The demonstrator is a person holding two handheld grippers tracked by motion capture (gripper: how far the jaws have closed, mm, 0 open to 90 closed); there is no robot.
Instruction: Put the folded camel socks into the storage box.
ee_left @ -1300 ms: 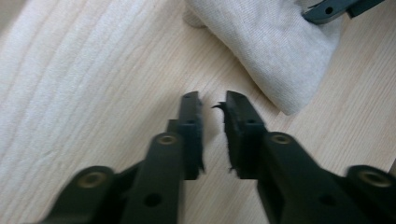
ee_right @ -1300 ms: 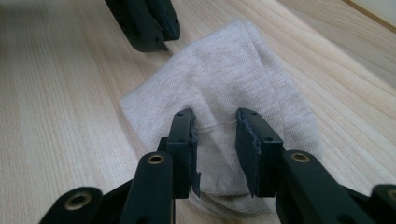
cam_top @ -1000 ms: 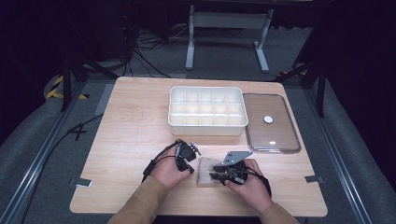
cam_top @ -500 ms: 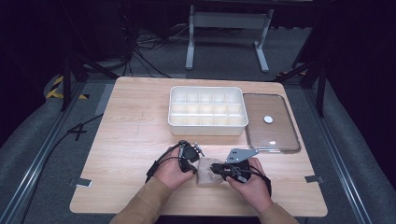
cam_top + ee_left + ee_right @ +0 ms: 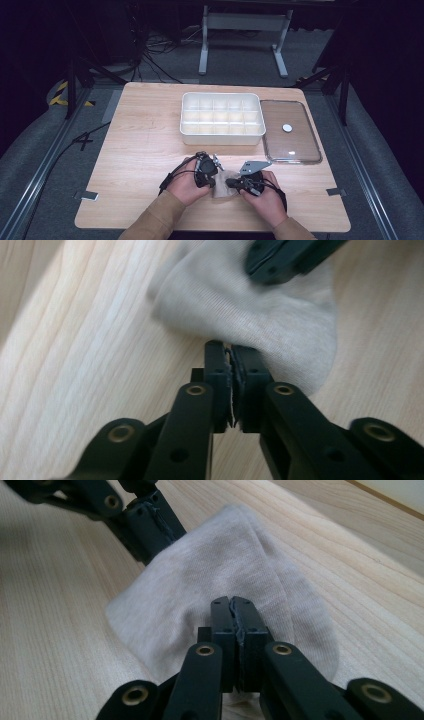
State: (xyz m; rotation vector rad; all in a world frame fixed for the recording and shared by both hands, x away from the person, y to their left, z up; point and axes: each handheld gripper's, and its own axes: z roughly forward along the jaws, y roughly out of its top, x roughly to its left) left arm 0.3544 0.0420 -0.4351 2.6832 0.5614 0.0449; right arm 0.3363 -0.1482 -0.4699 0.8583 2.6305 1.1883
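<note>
A small pale beige cloth (image 5: 224, 186) lies on the wooden table (image 5: 145, 150) near its front edge, between the person's two hands. My left gripper (image 5: 230, 347) pinches the cloth (image 5: 250, 305) at its near edge; its jaws have just been opening a little, but a thin fold still sits pressed between them. My right gripper (image 5: 232, 602) has just been closing and is shut on a raised fold of the cloth (image 5: 210, 570). In the high view the left gripper (image 5: 215, 176) and right gripper (image 5: 232, 183) meet tip to tip over the cloth.
A white tray (image 5: 220, 136) with several compartments stands at the middle of the table. A clear lid (image 5: 295, 145) with a white knob lies flat to its right. Bare wood spreads to the left of the hands.
Both hands stay in place at the cloth. No clear difference shows in the high view.
</note>
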